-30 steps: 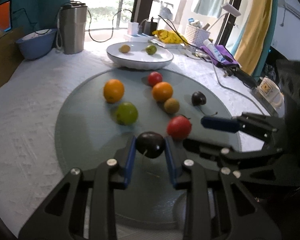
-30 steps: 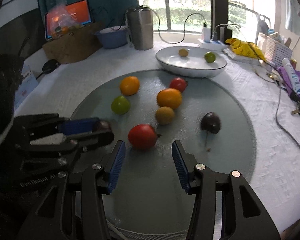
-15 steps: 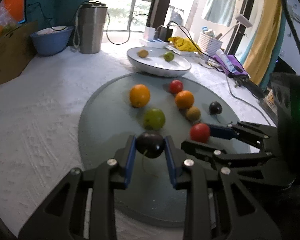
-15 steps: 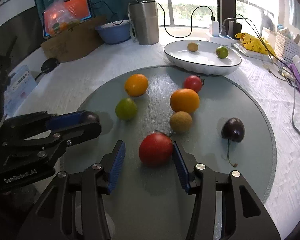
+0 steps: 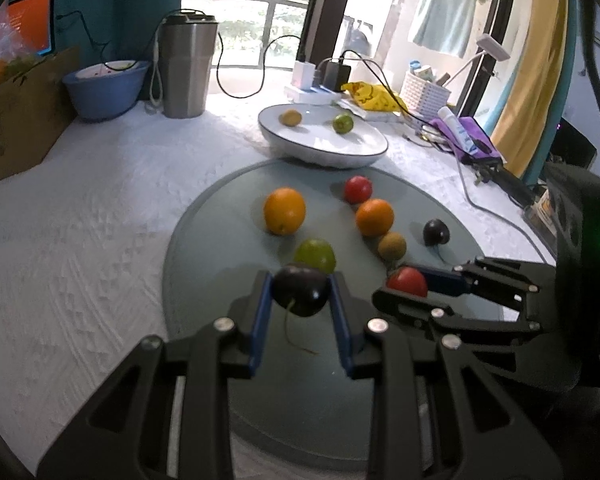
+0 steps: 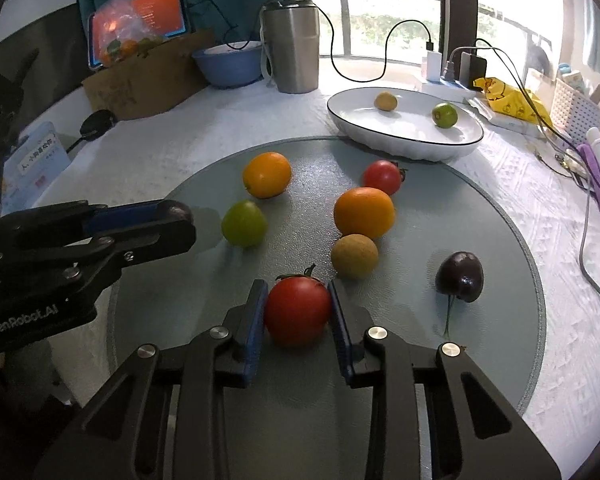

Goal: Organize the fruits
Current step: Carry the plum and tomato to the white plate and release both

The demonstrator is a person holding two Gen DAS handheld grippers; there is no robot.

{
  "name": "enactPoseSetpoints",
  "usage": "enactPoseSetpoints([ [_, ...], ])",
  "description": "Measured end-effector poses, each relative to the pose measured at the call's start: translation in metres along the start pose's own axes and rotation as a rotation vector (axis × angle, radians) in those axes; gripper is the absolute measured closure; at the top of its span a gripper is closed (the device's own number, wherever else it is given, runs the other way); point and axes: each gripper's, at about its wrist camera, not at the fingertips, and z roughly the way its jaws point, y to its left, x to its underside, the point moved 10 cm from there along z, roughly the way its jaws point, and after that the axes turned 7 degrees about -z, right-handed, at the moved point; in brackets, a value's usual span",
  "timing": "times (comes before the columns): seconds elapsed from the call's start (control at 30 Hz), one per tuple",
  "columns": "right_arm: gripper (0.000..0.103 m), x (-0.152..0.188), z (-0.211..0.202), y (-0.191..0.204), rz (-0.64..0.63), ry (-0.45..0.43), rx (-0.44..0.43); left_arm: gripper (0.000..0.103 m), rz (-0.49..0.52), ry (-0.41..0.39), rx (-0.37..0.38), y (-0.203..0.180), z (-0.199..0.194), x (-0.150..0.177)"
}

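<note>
Now we see the right gripper [image 6: 298, 310], its jaws just closed, pressing both blue pads on a red tomato [image 6: 298, 308] on the round glass mat [image 6: 440, 208], while the left gripper [image 5: 300, 292] clamps a dark plum [image 5: 300, 290] just above it; oranges and other fruits lie beyond, near the white plate [image 6: 400, 142].
</note>
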Motion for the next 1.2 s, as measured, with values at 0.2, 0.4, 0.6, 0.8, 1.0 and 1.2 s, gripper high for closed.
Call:
enactPoseSetpoints([
  [0.2,0.071,-0.013,-0.012,-0.005,-0.008,-0.042,-0.01,0.073,-0.002,-0.027,-0.018,-0.002,-0.002,-0.015],
  [0.4,0.071,-0.036,-0.024,-0.02,-0.006,-0.093,-0.01,0.073,0.013,-0.049,-0.035,-0.006,0.003,-0.039],
  [0.6,0.071,-0.056,-0.023,-0.043,0.001,-0.117,-0.006,0.073,0.02,-0.058,-0.04,-0.011,0.014,-0.059],
  [0.8,0.071,-0.077,-0.02,-0.065,0.024,-0.148,-0.014,0.073,0.034,-0.056,-0.037,-0.015,0.027,-0.078],
  [1.0,0.071,-0.093,-0.012,-0.086,0.041,-0.162,-0.003,0.073,0.052,-0.049,-0.03,-0.021,0.042,-0.092],
  [1.2,0.071,-0.104,0.002,-0.109,0.057,-0.155,-0.012,0.073,0.089,-0.04,0.016,-0.033,0.061,-0.113],
])
